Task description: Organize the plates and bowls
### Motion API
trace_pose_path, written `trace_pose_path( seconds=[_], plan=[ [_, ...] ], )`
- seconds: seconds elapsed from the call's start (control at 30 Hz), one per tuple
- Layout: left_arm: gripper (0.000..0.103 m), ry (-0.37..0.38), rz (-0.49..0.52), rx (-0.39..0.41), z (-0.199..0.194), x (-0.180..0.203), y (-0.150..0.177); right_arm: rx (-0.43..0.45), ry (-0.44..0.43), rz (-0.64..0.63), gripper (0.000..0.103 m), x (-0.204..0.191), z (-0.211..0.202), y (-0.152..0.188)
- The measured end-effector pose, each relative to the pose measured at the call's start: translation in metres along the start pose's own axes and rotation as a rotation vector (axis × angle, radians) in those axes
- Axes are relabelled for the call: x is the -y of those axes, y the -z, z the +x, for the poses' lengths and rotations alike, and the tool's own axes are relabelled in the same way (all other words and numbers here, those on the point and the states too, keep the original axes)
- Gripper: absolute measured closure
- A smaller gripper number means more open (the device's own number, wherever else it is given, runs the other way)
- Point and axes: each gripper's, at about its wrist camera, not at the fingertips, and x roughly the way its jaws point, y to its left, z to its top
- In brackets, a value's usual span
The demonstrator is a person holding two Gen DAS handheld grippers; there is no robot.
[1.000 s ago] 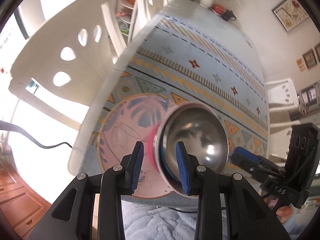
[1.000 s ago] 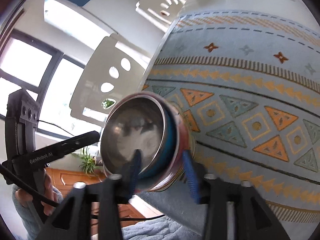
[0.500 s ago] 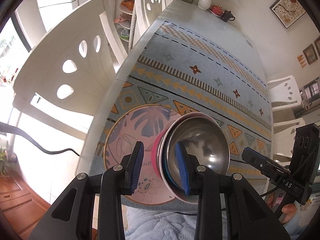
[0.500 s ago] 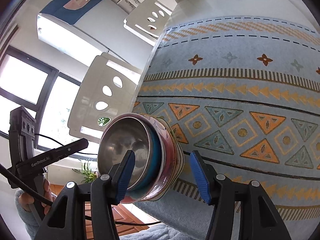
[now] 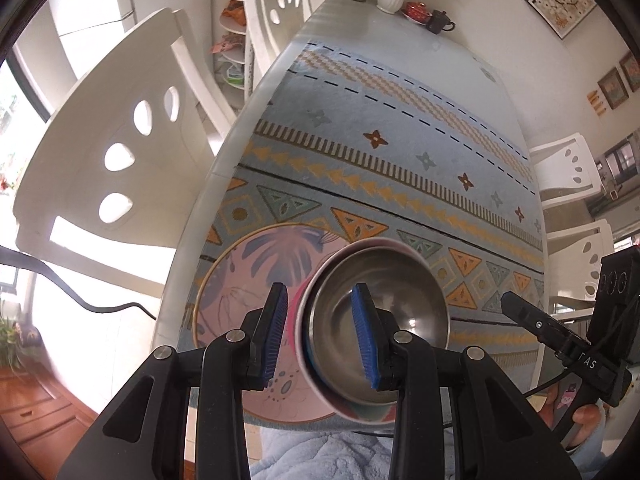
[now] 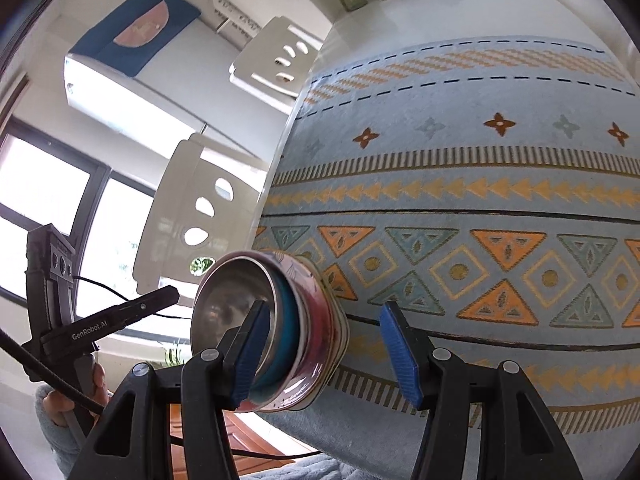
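Note:
A stack of nested bowls (image 5: 376, 320), steel inside with pink and teal outer walls, sits on a pink leaf-patterned plate (image 5: 256, 280) at the table's near left corner. My left gripper (image 5: 320, 332) is open, its fingers straddling the stack's left rim without pinching it. In the right wrist view the bowl stack (image 6: 264, 332) rests on the plate (image 6: 336, 340). My right gripper (image 6: 324, 352) is open wide around the stack, with the left finger in front of the steel bowl. Each gripper shows in the other's view.
The table carries a blue patterned cloth (image 5: 400, 152). White chairs (image 5: 120, 140) stand at its left side, more at the right (image 5: 568, 168). A vase, red bowl and teapot (image 5: 416, 4) sit at the far end. The table edge is just under the plate.
The right gripper opened, letting go of the bowl stack. Both grippers pulled back a little. The stack now rests on the plate.

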Motion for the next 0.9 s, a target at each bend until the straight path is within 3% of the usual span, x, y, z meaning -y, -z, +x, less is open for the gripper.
trace_pose_path(
  seconds=[0.37,0.53,0.7,0.8,0.9],
  plan=[
    [0.072,-0.014,0.109,-0.011,0.012,0.031,-0.015,0.071,0.023,0.062,0.047,0.021,-0.027,-0.001],
    [0.072,-0.024,0.084,0.006,0.007,0.024,-0.010,0.074,-0.024,0.038,0.047,0.018,-0.032,0.002],
    [0.072,-0.177,0.074,0.048,-0.007,0.016,0.011,0.056,-0.070,-0.104,0.047,-0.009,-0.030,0.002],
    [0.068,-0.202,0.089,0.057,-0.013,0.014,0.026,0.038,-0.047,-0.228,0.047,-0.033,-0.024,0.004],
    [0.049,-0.183,0.084,0.049,-0.013,0.007,0.041,0.014,0.034,-0.392,0.047,-0.061,-0.011,0.011]
  ],
)
